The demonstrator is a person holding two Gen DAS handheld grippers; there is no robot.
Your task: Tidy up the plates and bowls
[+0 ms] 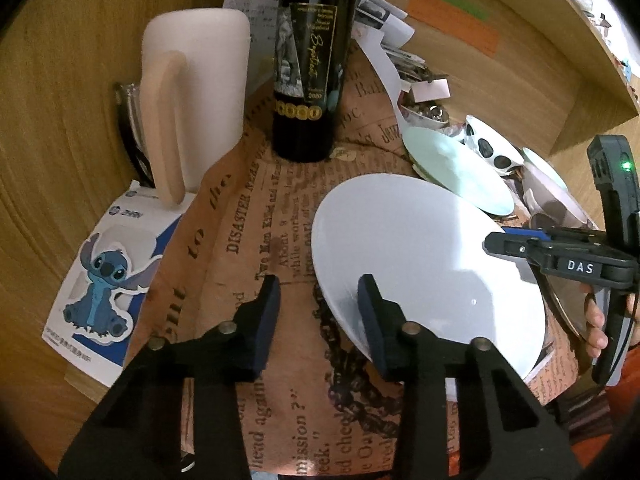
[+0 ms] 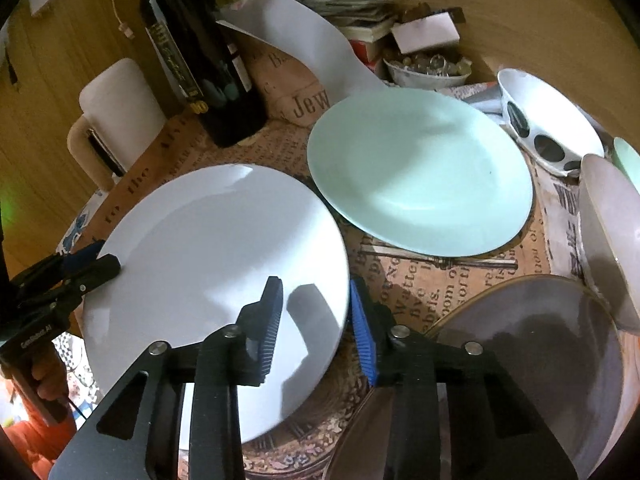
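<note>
1. The left gripper [image 1: 318,312] points forward and down, its jaws apart with a wide gap between the two dark-blue pads.
2. The right gripper [image 2: 316,320] also angles downward, jaws spread, blue ribbed pads facing each other.
3. In the left wrist view, the right gripper reaches in from the right side, with fingers of the person's right hand [image 1: 596,324] wrapped on its handle.
</note>
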